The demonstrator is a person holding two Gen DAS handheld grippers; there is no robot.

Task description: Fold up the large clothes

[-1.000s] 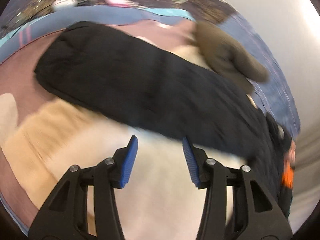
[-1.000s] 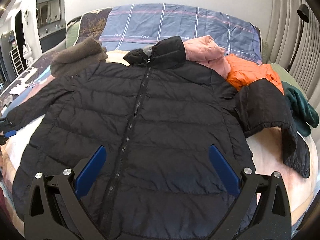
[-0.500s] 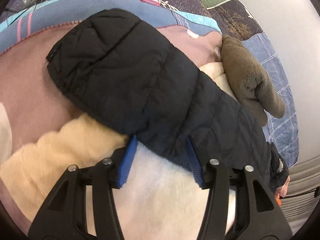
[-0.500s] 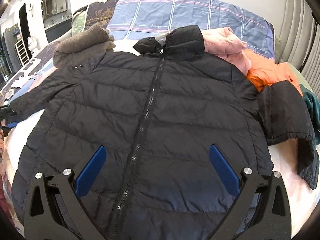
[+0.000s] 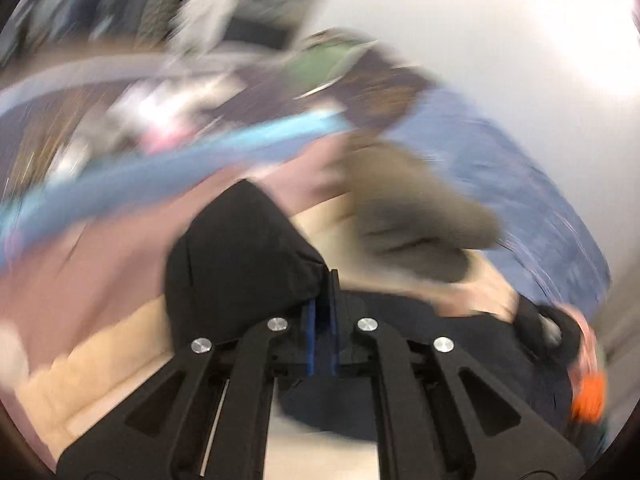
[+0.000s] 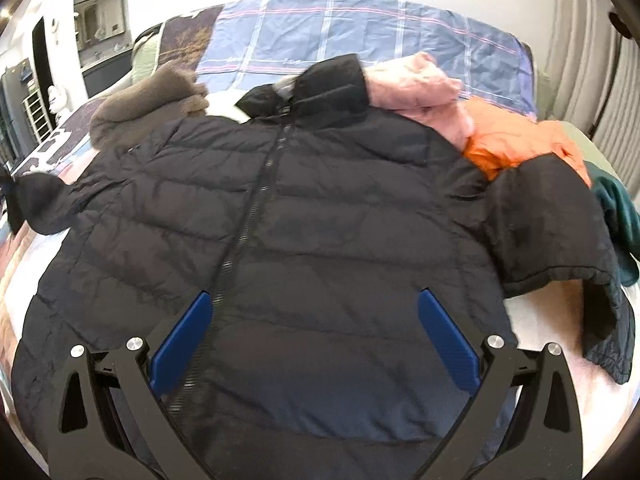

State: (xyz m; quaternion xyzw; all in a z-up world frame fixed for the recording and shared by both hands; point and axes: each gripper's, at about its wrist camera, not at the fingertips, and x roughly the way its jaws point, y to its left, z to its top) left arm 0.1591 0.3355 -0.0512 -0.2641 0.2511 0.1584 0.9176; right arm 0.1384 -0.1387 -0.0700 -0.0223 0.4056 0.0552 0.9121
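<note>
Left gripper (image 5: 323, 292): our fingers just clenched on the black jacket (image 6: 320, 240) sleeve.
Right gripper (image 6: 316, 332): our fingers spread wide, jacket under them.

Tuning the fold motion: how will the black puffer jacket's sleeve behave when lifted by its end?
Probably floppy: pinched in the left gripper, the sleeve bunches into a soft lump. Likely light for its bulk, since the black jacket is quilted and puffy. The smooth shell may be slippery, so the grip could slide.
</note>
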